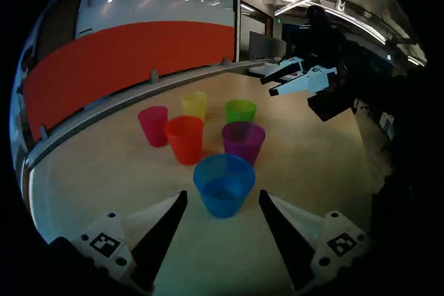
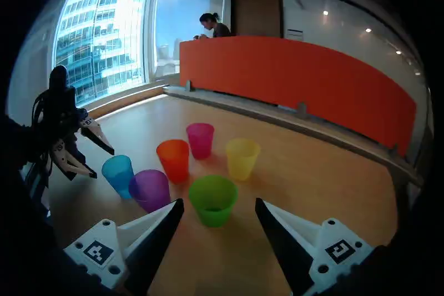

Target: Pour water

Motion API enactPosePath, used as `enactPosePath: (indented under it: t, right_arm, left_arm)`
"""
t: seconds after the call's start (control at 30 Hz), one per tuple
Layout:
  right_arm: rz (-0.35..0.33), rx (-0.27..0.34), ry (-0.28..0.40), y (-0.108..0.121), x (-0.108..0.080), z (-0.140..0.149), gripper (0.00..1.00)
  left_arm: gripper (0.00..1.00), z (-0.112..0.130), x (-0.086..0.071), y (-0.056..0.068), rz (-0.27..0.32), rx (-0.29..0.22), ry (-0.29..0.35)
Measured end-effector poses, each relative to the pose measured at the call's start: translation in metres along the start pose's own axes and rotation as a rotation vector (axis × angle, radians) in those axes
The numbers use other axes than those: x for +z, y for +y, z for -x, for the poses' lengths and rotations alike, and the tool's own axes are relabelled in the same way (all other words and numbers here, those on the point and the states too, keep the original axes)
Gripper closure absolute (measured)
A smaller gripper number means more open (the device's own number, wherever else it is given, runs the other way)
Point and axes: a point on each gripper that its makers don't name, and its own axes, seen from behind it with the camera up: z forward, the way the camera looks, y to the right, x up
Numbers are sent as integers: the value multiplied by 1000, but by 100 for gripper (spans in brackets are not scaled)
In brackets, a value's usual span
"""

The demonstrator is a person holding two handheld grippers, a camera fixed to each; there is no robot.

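A: Progress?
B: Nothing lifted, pour not started. Left gripper point(image 1: 222, 192) wide and empty, blue cup point(image 1: 224, 185) just ahead of its fingers. Right gripper point(image 2: 218, 200) wide and empty, facing green cup point(image 2: 212, 200).
A: Obstacles?
B: Pink cup point(image 1: 154, 125), orange cup point(image 1: 185, 139), yellow cup point(image 1: 194, 104) and purple cup point(image 1: 243, 141) crowd close on the table point(image 1: 311, 157). Can't tell where the water is.

no words, numbers or brands reading anywhere. black-and-white coded squares point(image 1: 105, 243) sitting on the finger bases of the left gripper point(image 1: 222, 192) and the right gripper point(image 2: 218, 200), patterns only. small white wall sign point(image 2: 294, 34) showing too blurred to read.
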Motion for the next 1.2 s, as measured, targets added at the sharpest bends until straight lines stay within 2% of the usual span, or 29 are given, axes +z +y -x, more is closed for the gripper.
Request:
enactPosePath:
  t: [0.77, 1.2]
  right_arm:
    - [-14, 11, -20, 5, 19, 5, 0]
    - [-22, 15, -25, 6, 25, 8, 0]
  left_arm:
    - [4, 2, 35, 2, 43, 11, -36]
    - [4, -4, 45, 3, 61, 7, -43]
